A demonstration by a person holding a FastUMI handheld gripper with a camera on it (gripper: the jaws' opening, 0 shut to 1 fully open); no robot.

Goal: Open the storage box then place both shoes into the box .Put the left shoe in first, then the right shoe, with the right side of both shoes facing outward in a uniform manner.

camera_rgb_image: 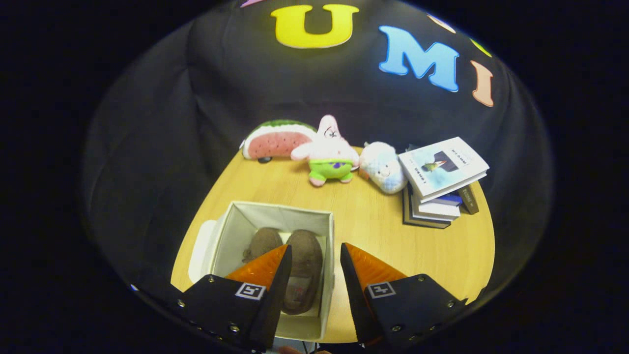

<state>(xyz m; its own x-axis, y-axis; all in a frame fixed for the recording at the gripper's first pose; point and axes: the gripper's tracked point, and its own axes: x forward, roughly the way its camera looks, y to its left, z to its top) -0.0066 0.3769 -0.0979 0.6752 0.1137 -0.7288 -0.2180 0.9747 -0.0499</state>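
Below the frame's centre, the box (275, 231) is sitting open on the table (393, 236), and both shoes (290, 263) are lying side by side inside it, long axes running away from the camera. The gripper (314, 258) is hovering above the box's right wall, fingers spread wide and holding nothing (the gap is spanning that wall). Judging from this, the shoes are lying just left of and below the jaws, and loading looks finished.

Matt brown suede-like shoes (295, 263) seen in matt white fabric storage box (275, 212), smooth light wood-grain table (373, 231), fuzzy cloth plush toys (330, 152), glossy paper book covers (442, 167)
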